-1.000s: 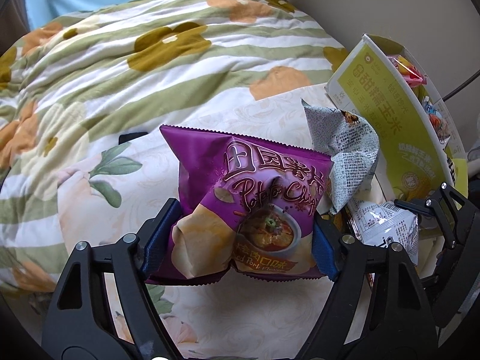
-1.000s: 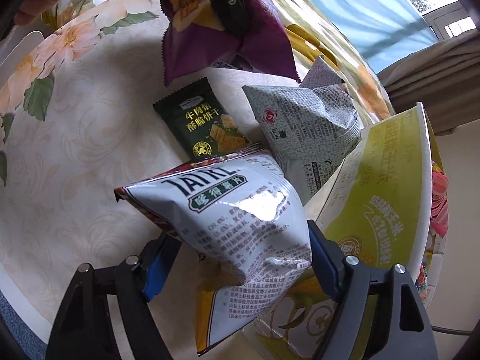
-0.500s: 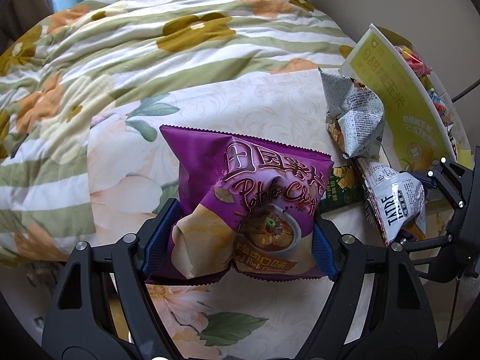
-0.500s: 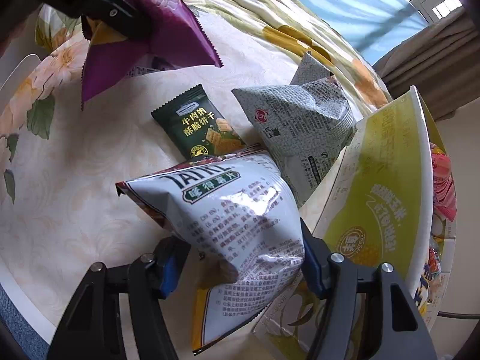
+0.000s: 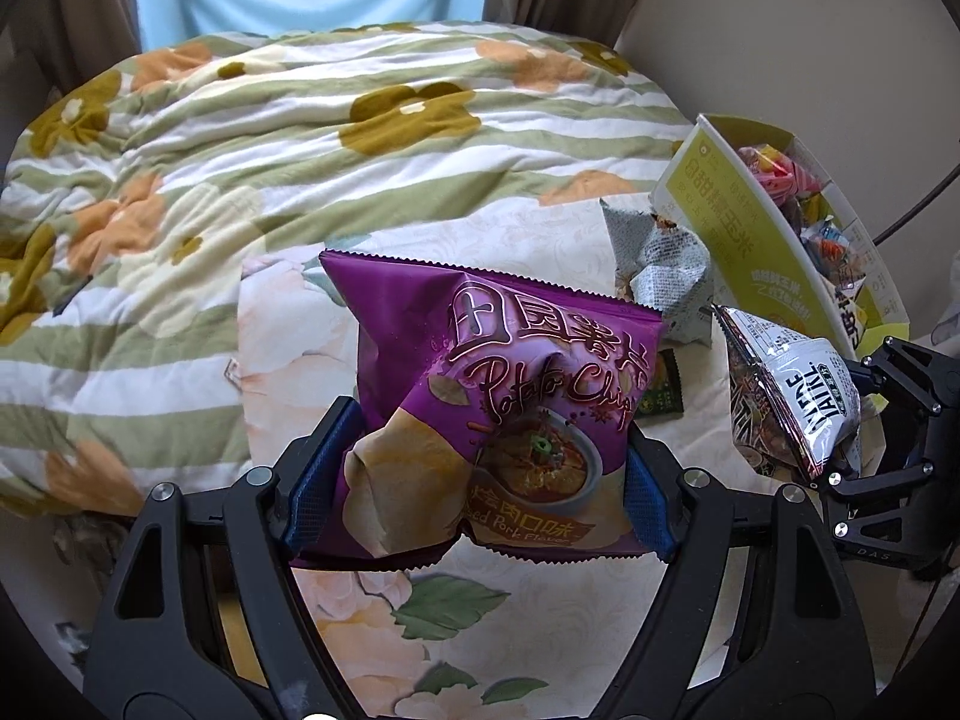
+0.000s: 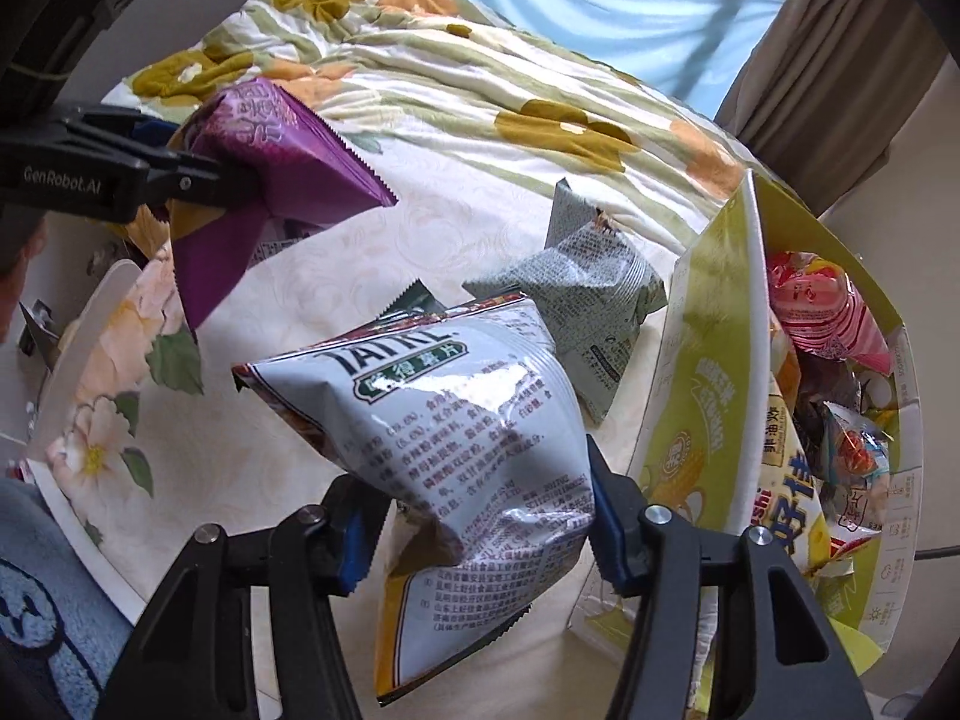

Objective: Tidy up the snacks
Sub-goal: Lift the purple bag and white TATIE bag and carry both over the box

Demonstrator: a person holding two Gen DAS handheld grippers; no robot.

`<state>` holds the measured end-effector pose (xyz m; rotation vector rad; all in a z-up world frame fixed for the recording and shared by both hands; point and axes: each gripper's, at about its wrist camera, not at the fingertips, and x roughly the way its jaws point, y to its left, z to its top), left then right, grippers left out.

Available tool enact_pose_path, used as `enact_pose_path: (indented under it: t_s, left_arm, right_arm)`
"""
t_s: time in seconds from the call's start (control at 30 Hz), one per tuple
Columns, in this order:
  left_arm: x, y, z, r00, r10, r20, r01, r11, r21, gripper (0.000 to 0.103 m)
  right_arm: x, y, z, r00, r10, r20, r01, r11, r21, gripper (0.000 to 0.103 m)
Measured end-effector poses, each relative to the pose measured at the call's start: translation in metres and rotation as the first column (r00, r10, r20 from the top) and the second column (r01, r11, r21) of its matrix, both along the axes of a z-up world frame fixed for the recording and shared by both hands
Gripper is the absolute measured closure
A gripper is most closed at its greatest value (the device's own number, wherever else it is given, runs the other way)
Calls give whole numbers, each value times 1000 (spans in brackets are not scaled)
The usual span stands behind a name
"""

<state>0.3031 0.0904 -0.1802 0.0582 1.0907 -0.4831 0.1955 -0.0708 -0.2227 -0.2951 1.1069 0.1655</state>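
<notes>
My left gripper (image 5: pixel 474 492) is shut on a purple potato chips bag (image 5: pixel 510 396) and holds it above the floral table; the bag also shows in the right wrist view (image 6: pixel 270 150). My right gripper (image 6: pixel 480 534) is shut on a white-grey chips bag (image 6: pixel 456 432), seen at the right of the left wrist view (image 5: pixel 792 396), close beside the yellow-green cardboard box (image 6: pixel 708 396) filled with several snacks. A grey newsprint-pattern bag (image 6: pixel 588 300) and a dark green cracker packet (image 5: pixel 663 390) lie on the table by the box.
The floral tablecloth (image 5: pixel 288 360) covers the table, with a striped flower quilt (image 5: pixel 300 138) on the bed behind. The box (image 5: pixel 750 240) stands at the table's right edge, near a beige wall. A blue mat (image 6: pixel 48 618) lies at lower left.
Both grippers have risen with their bags. The purple bag has moved left, away from the box. The white-grey bag now hangs higher beside the box wall, and the box's inside shows more.
</notes>
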Motion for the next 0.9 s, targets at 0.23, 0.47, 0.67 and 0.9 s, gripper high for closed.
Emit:
enact_pose_path:
  t_s: [0.23, 0.47, 0.67, 0.9]
  left_arm:
    - [-2, -15, 56, 995, -18, 96, 21, 999, -33, 26]
    - [-3, -83, 102, 985, -34, 170, 46, 997, -68, 25]
    - [-5, -179, 113, 985, -68, 160, 85, 991, -105, 25]
    - [-9, -285, 100, 989, -89, 120, 102, 989, -107, 25]
  right_arm:
    - [-9, -23, 63, 987, -132, 93, 118, 983, 143, 49]
    - [-23, -92, 112, 955, -235, 182, 204, 963, 176, 49]
    - [-27, -172, 132, 922, -334, 196, 289, 931, 225, 49]
    - [-17, -251, 137, 921, -341, 191, 287, 922, 261, 49]
